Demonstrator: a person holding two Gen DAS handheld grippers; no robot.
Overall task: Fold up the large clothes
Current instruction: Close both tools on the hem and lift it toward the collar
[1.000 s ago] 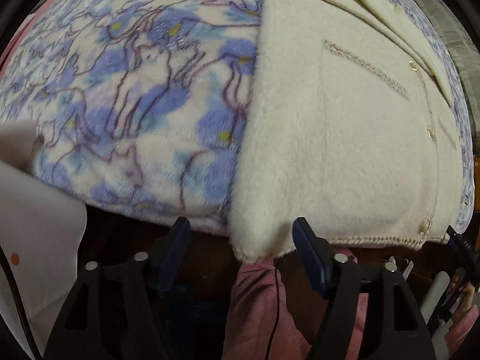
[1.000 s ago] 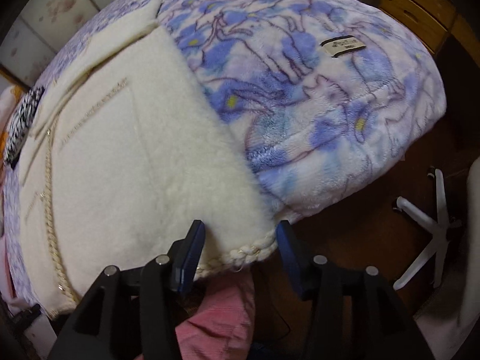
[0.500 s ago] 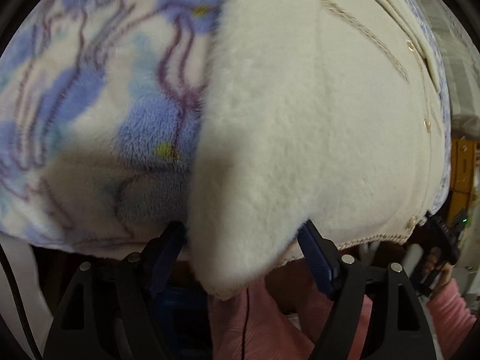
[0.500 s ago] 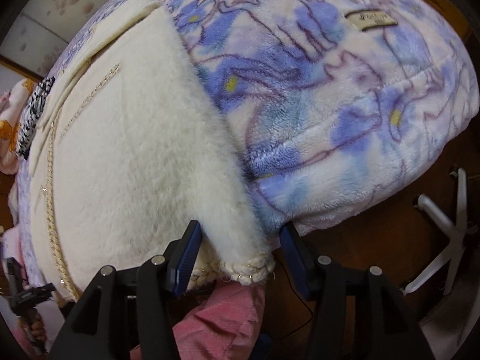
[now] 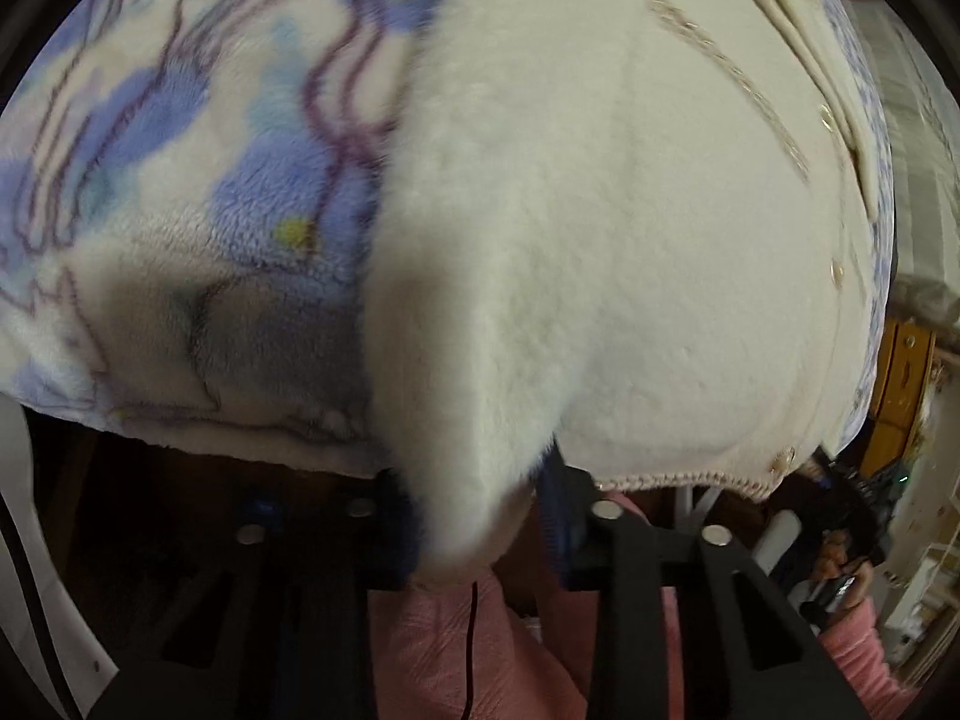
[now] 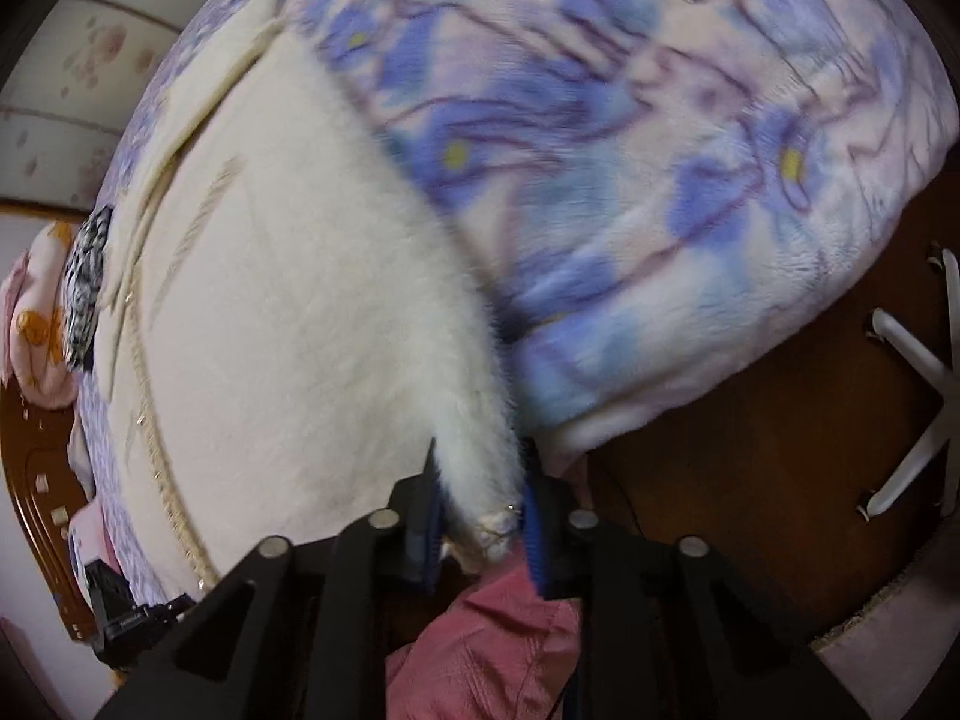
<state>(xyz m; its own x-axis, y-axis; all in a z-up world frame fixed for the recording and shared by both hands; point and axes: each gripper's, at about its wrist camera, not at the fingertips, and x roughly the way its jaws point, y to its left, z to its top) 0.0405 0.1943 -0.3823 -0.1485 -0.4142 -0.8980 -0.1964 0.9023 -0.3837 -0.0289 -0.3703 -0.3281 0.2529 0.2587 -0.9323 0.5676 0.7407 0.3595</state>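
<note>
Left gripper jaws have just closed, pinching the cream fleece jacket at its near-left hem corner; right gripper likewise clamps the near-right corner. Jacket lies flat on floral blanket.

The fluffy cream jacket lies spread over the blue floral blanket, covering the bed's near edge, so passage there is only from above. Below the edge, a pink-clad leg crowds the gap under both grippers. To the right the dark wooden floor lies open, up to a white chair base
</note>
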